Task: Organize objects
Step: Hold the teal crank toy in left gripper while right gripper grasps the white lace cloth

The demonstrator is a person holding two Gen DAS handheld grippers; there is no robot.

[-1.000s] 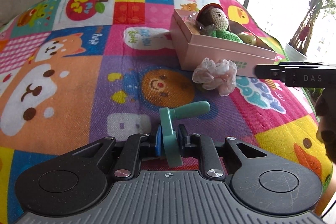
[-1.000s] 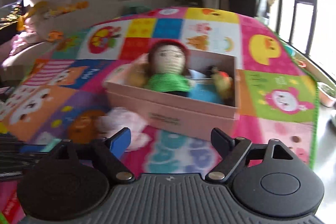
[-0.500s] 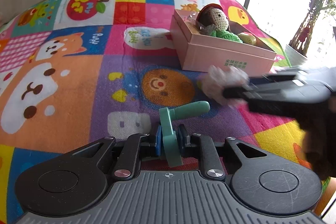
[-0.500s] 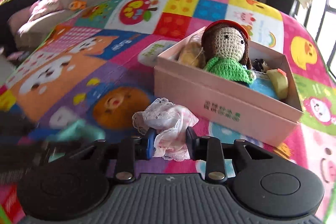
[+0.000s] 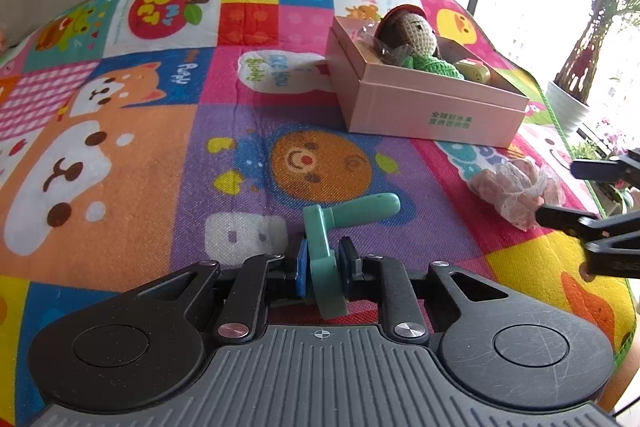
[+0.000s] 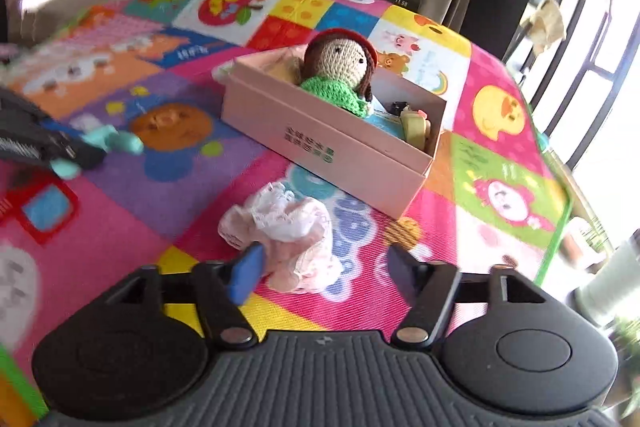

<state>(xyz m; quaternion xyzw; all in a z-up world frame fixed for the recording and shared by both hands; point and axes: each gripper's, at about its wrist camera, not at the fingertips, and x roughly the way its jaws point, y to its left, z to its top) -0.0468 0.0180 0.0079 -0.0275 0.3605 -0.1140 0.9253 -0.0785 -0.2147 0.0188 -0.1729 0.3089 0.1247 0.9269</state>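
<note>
right claw is opening, letting go of the lace cloth it pinched a moment ago; cloth lies on the mat just short of the box. left claw grips the teal handle.

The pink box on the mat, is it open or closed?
Open. The pink box has no lid on it, and the crochet doll sticks up above its rim; a yellowish toy lies beside her.

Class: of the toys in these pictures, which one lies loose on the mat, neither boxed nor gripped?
The lacy pink cloth. The doll sits in the box; the teal handle is gripped.
</note>
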